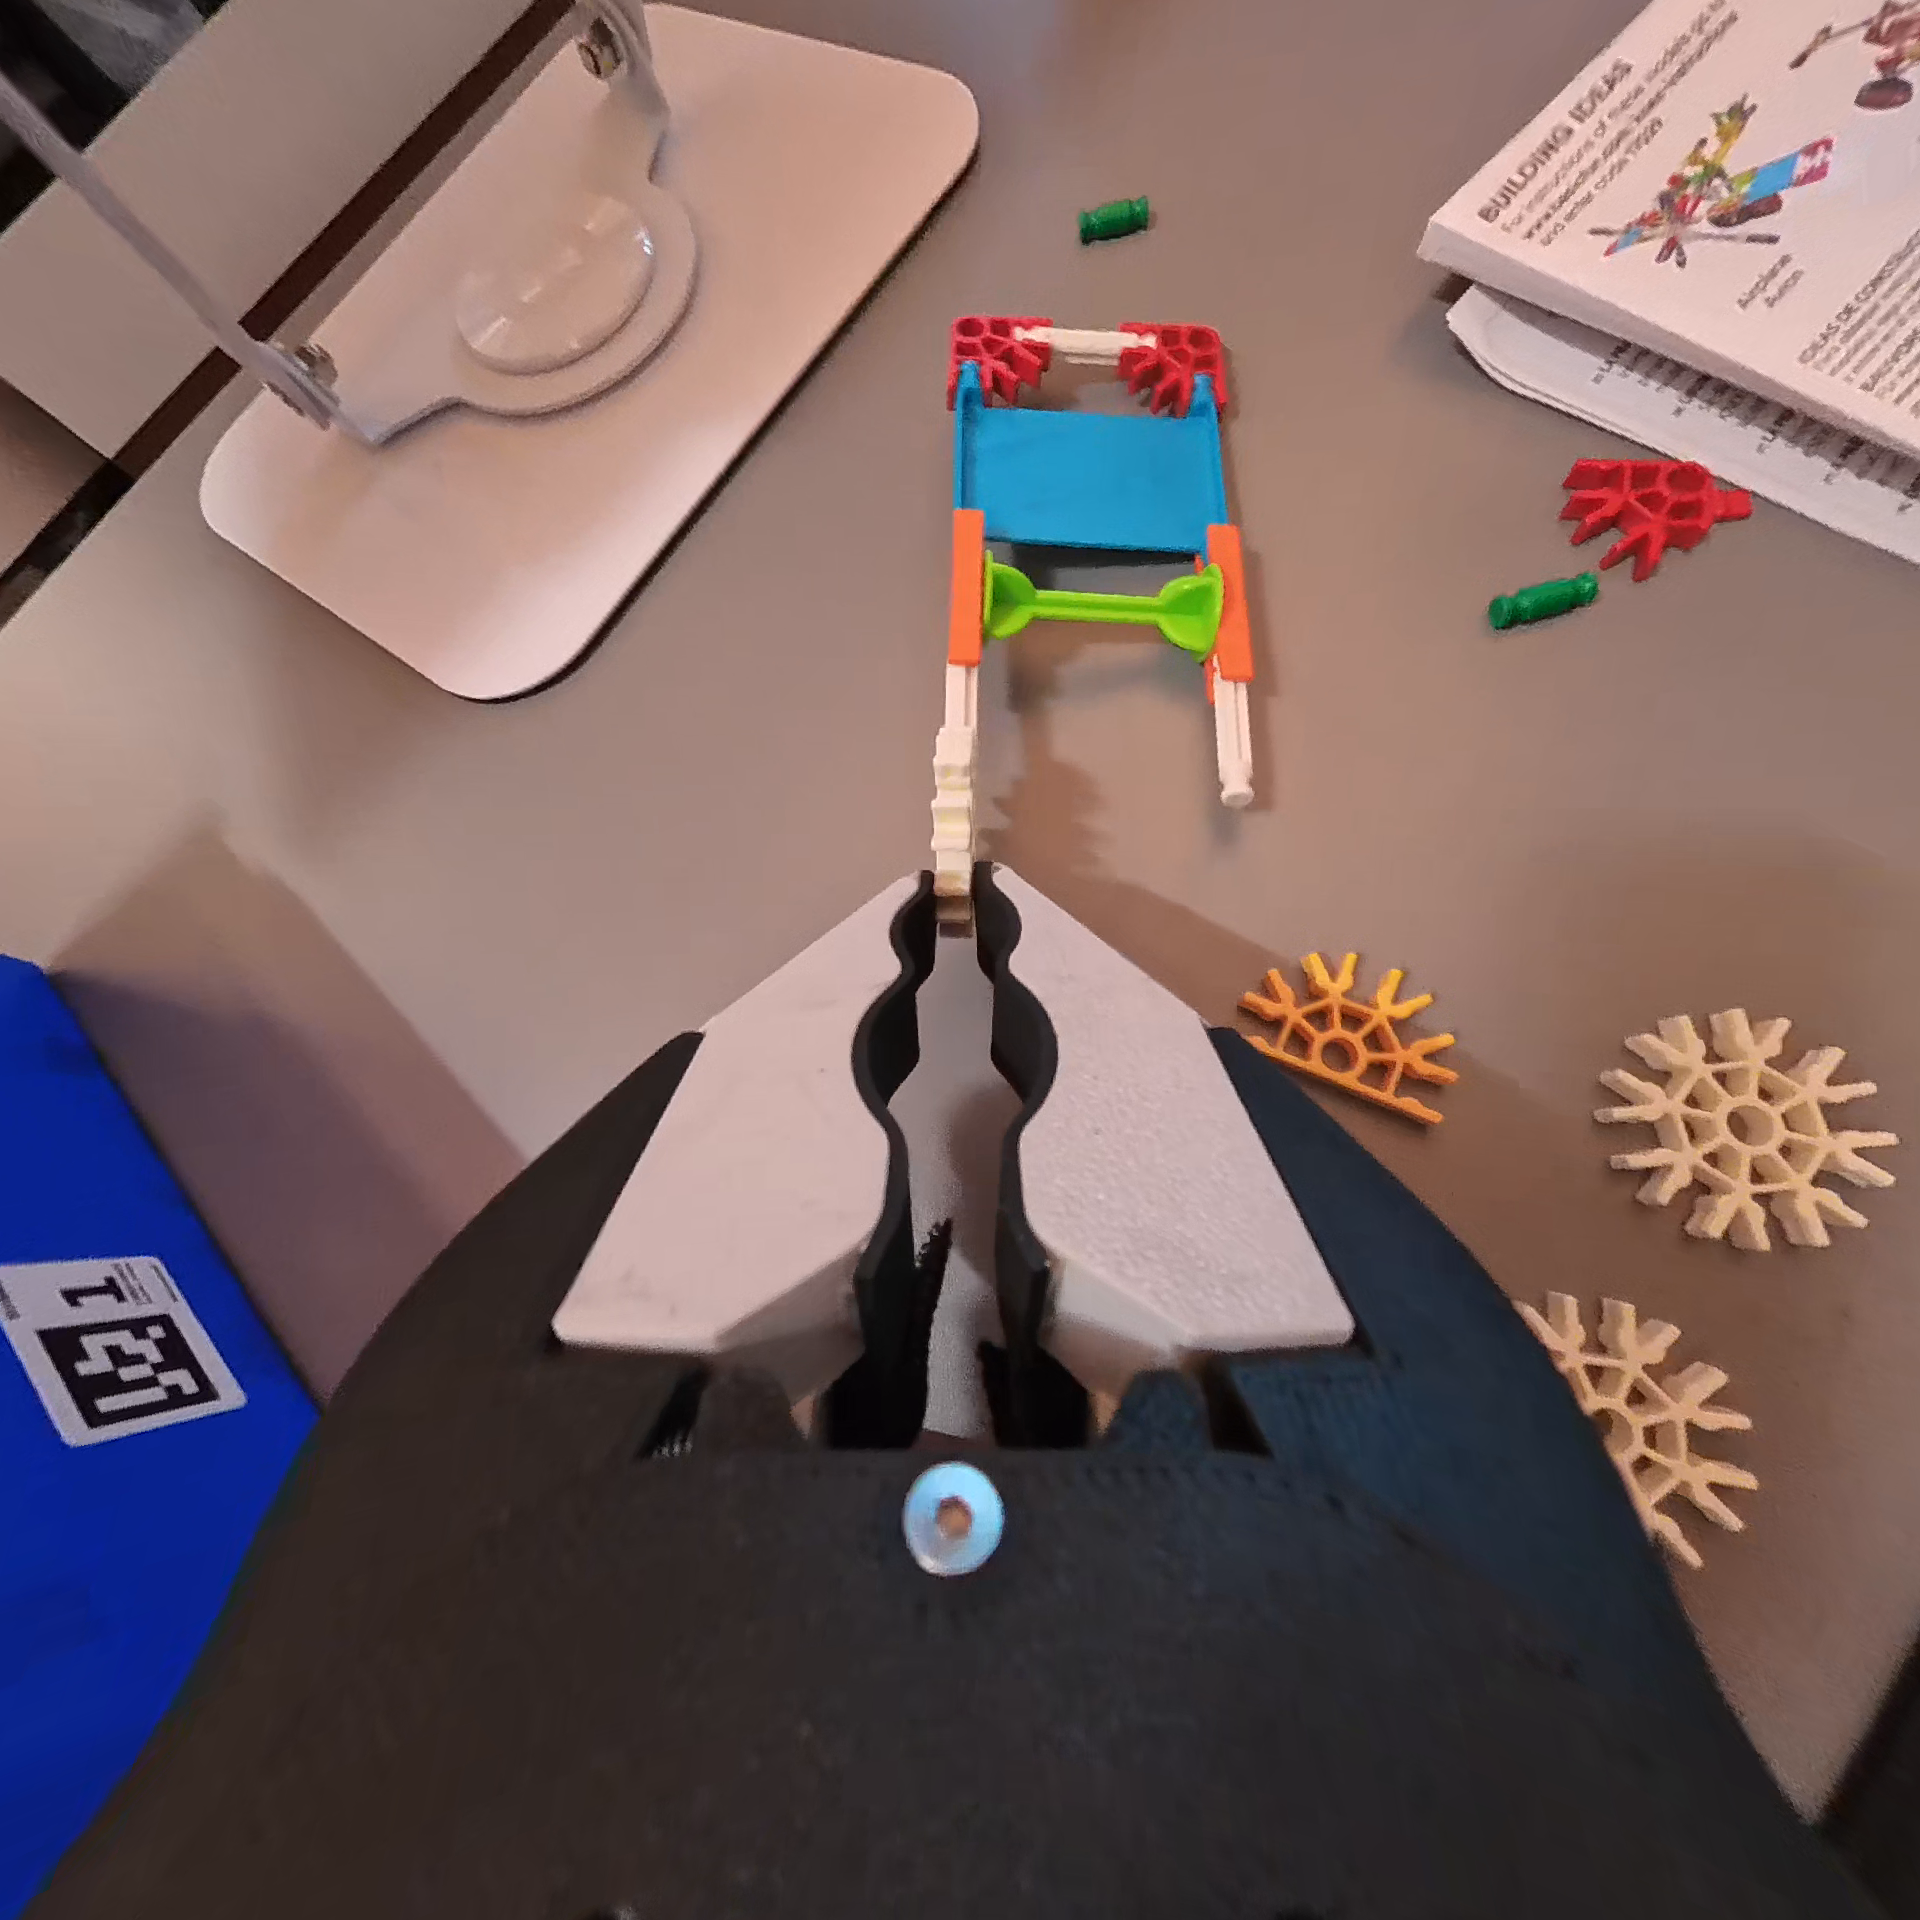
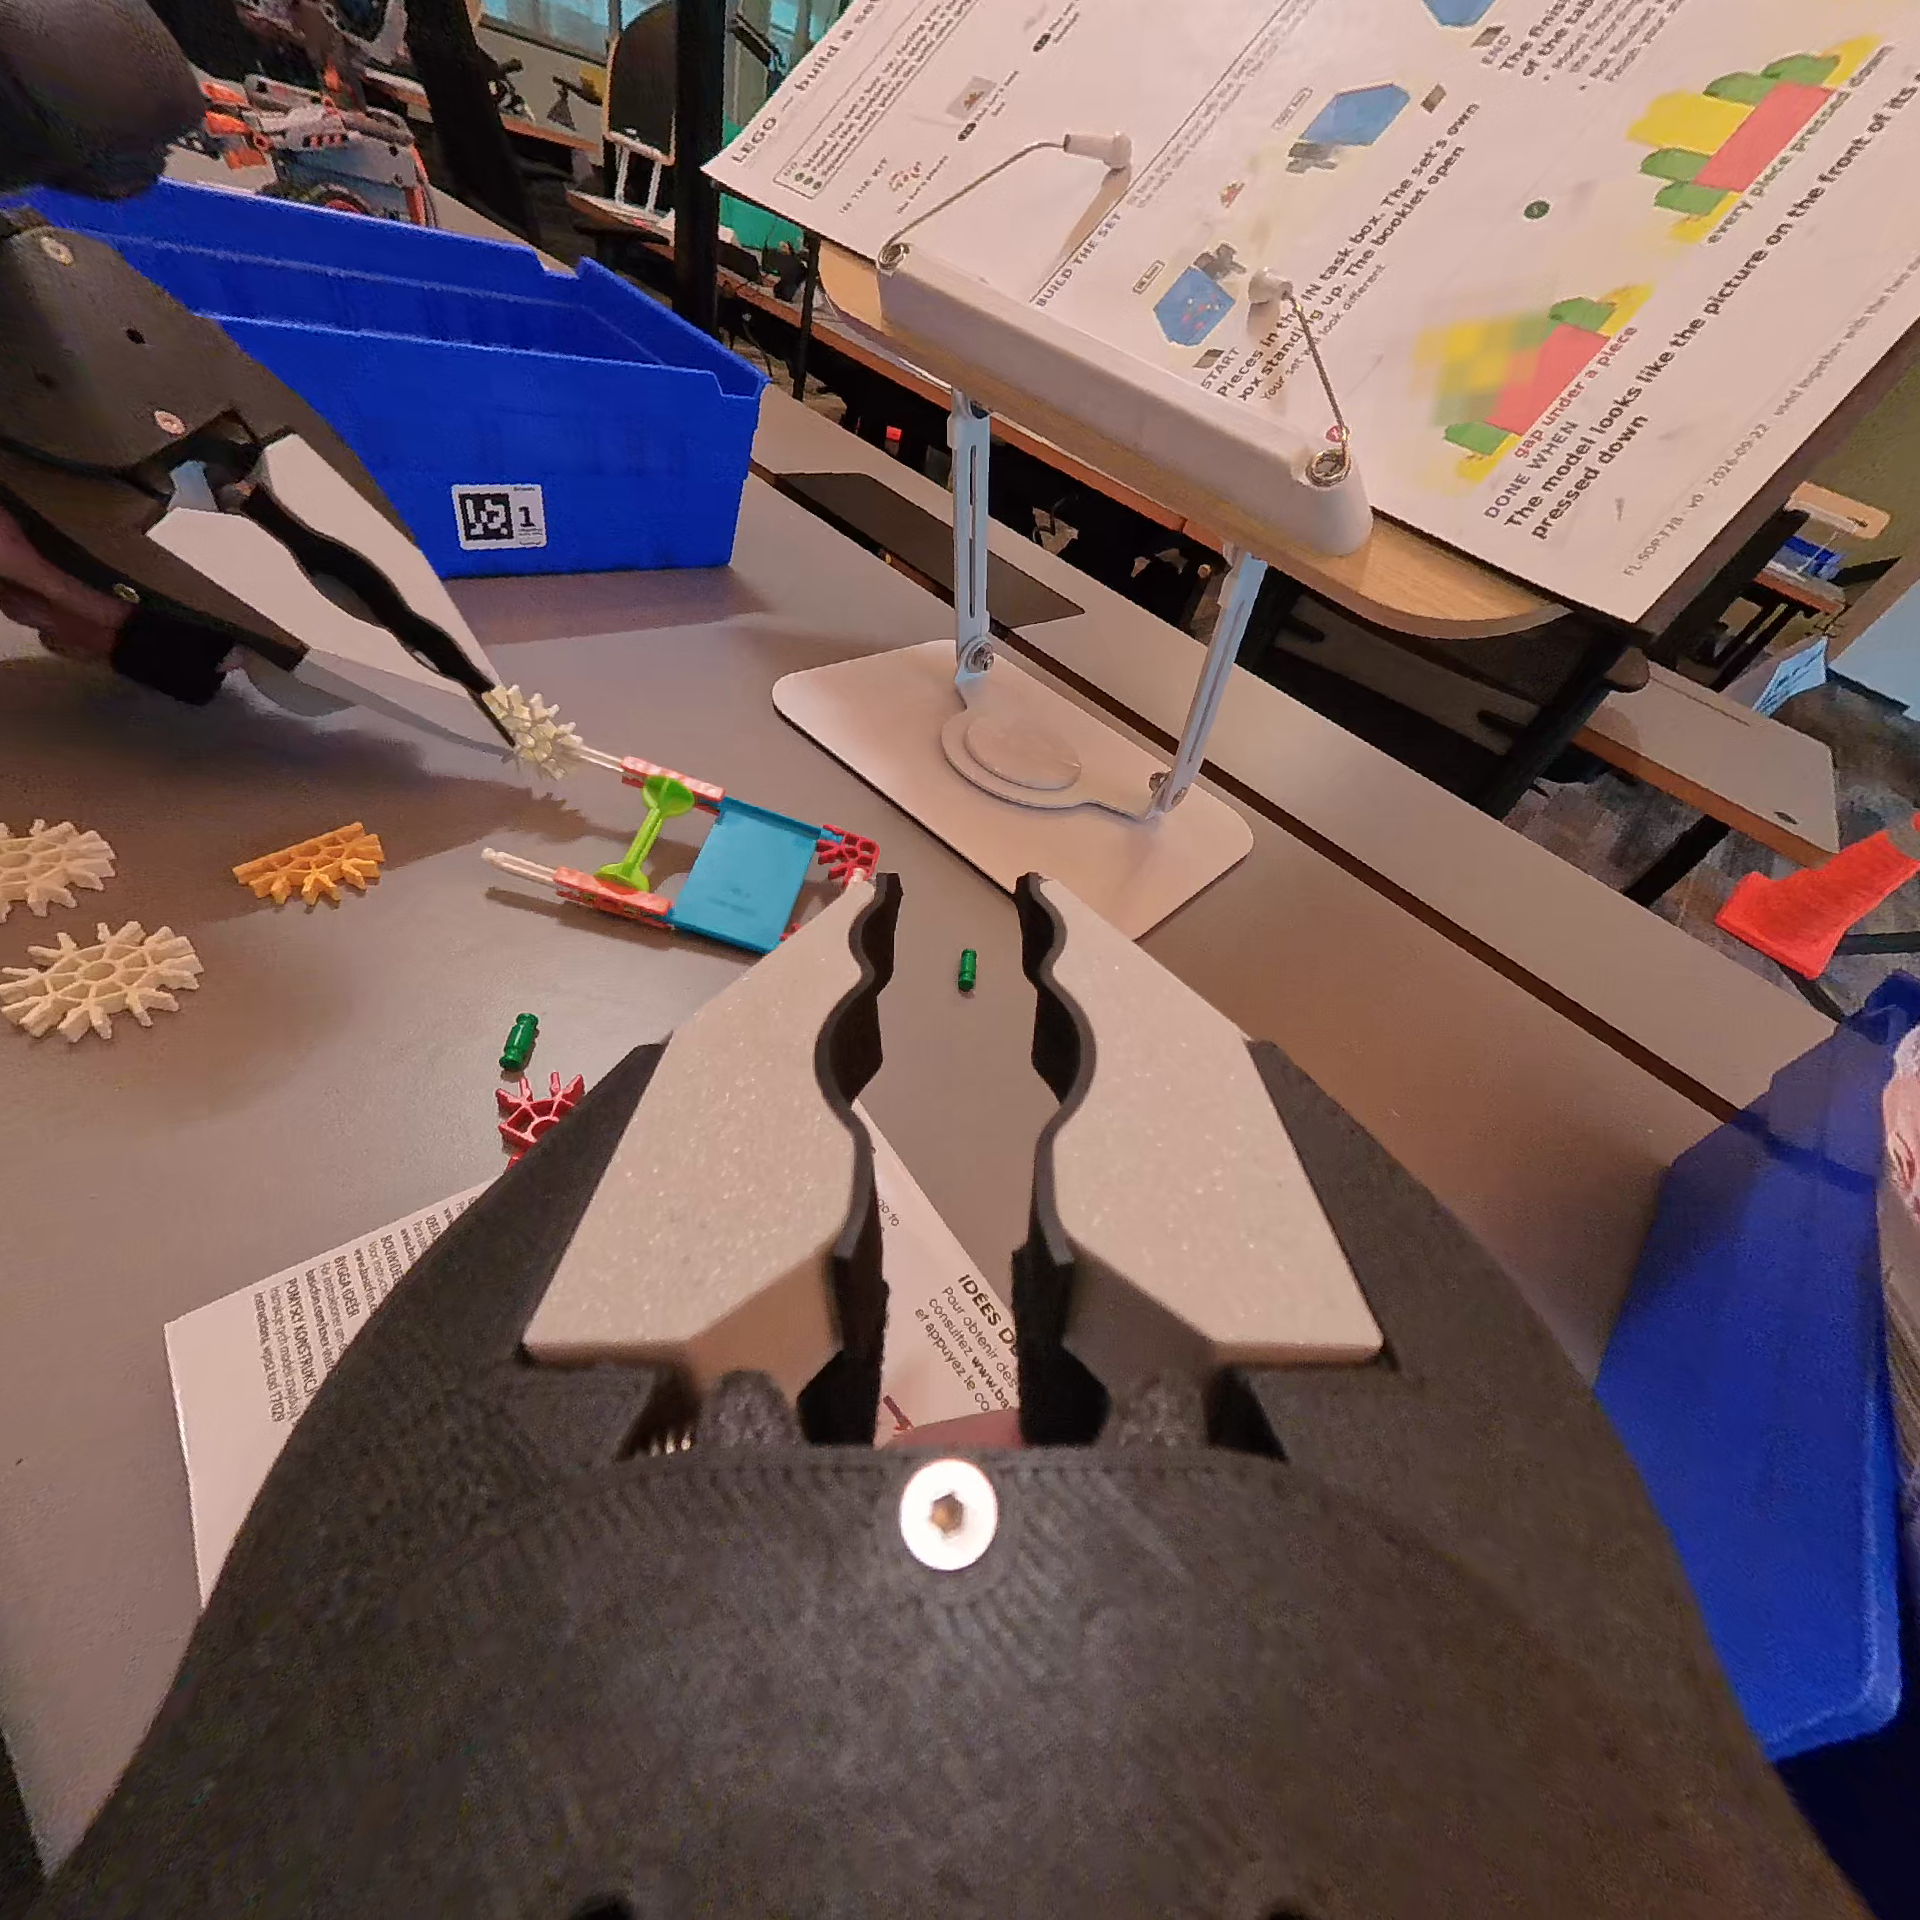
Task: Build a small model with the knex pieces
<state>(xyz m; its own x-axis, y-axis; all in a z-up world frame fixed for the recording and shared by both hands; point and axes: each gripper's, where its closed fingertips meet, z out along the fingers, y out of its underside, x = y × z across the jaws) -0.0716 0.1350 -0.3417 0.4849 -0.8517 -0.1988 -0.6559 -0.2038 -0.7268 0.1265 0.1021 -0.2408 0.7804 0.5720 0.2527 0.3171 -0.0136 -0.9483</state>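
Note:
My left gripper is shut on a cream snowflake connector, seen edge-on, fixed to the left white rod of a small toy frame. The frame has a blue panel, orange sleeves, a lime green spool and two red connectors at its far end. In the right wrist view the left gripper pinches that connector and the frame slopes from it down to the table. My right gripper is open and empty, above the table, with a small green rod lying between its fingers farther off.
Loose pieces on the grey table: an orange connector, two cream snowflakes, a red connector, green rods. Booklets lie right. A white document stand holds a printed sheet. Blue bins stand left and right. My right fingertips sit around 25 centimeters from my left ones.

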